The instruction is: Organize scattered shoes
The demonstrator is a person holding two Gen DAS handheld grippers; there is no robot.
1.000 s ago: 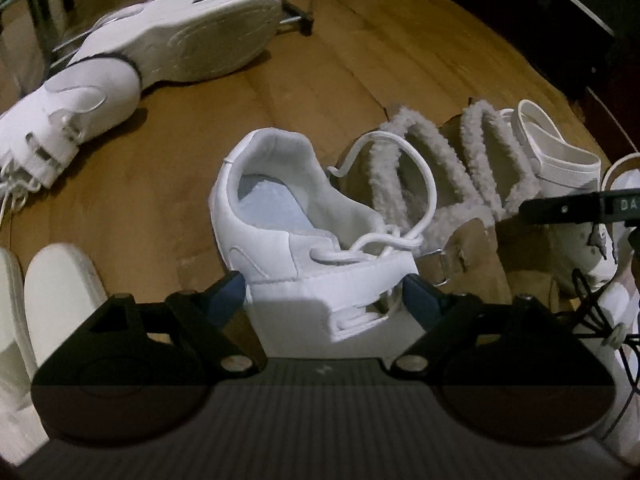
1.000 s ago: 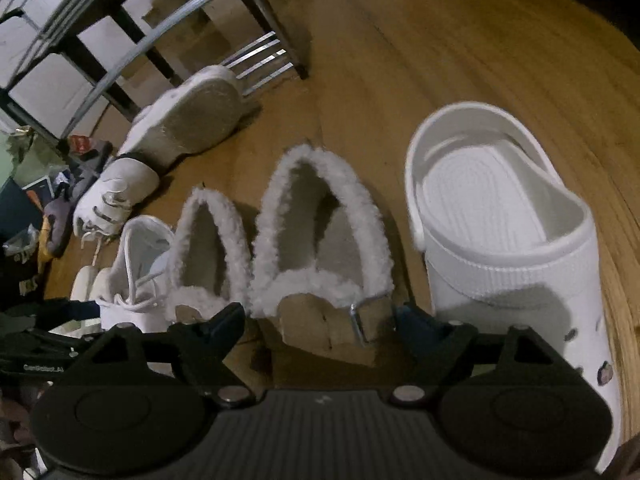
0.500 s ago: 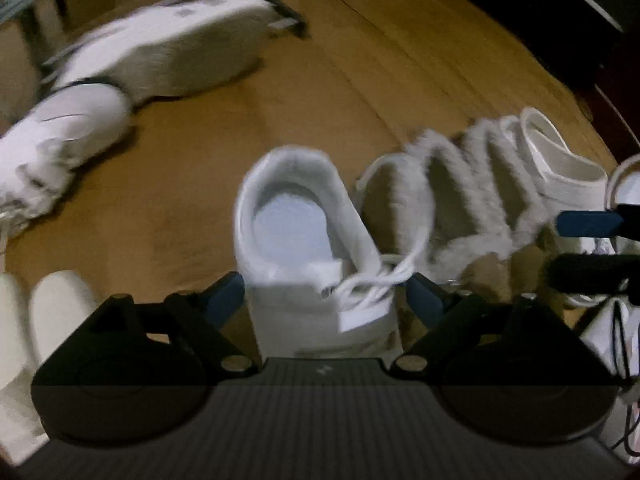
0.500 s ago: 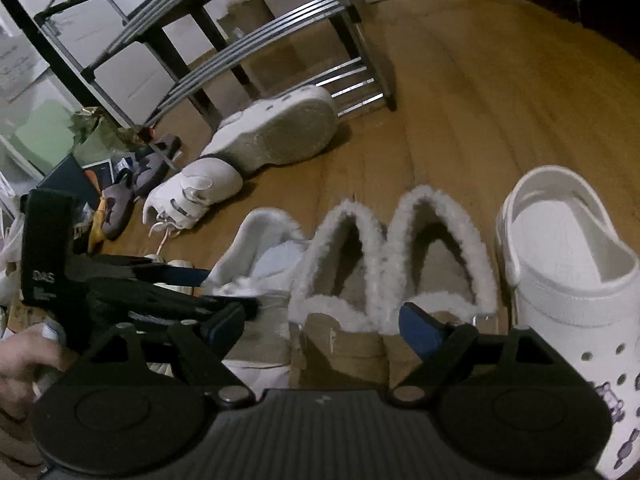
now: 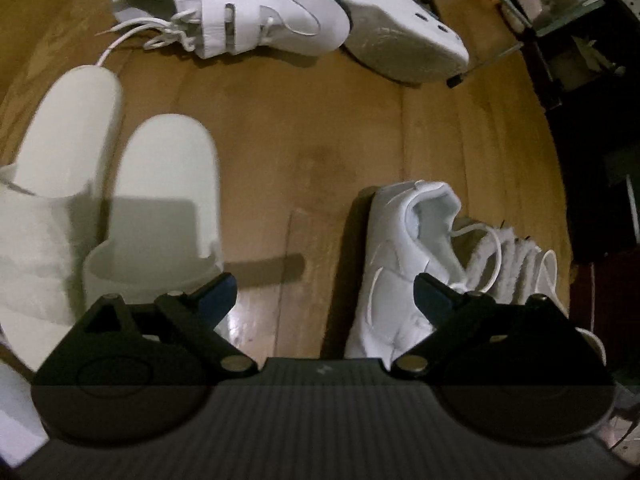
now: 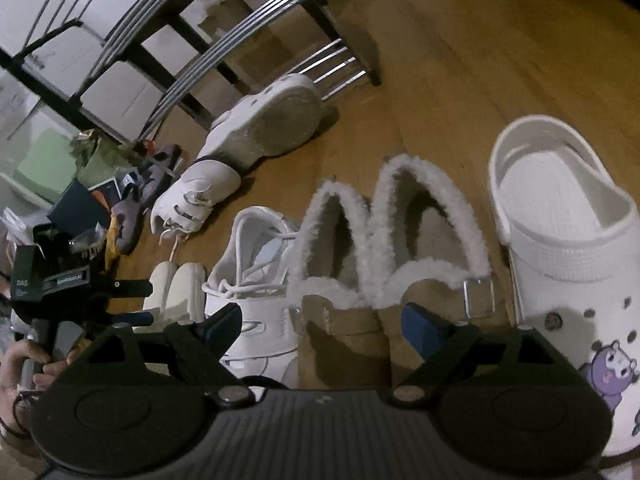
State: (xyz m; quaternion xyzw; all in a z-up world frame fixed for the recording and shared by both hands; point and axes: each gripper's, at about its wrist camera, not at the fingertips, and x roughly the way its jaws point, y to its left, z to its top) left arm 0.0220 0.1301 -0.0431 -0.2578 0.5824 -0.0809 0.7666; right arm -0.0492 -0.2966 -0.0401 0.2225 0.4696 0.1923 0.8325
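Left gripper [image 5: 326,294] jaws opening, nothing between them, just bare floor [image 5: 304,140]. Right gripper [image 6: 322,316] jaws also opening, hovering over the tan fur slippers [image 6: 384,248] without pinching them; whether the pads touch, can't tell

Row on the floor, in the right view: pale slides [image 6: 176,284], white sneaker [image 6: 256,276], fur slippers, clog [image 6: 568,264], all side by side, heels away from camera. The sneaker stands upright, just beside the slippers, a clear gap to the slides

Strays: its likely mate, the strap sneaker [image 5: 224,4], lies on its side well apart, touching a shoe [image 5: 400,28] tipped sole-out against the rack's [image 6: 224,60] foot

Next step, my read: left goes for the strap sneaker. Grab across the heel collar or the strapped midfoot, not the loose laces; lift clear before turning it upright; set it in the gap, toe matching its mate

Containers: only the rack, visible rails hold no shoes. Clutter pile [image 6: 120,208] left of it, contents unclear
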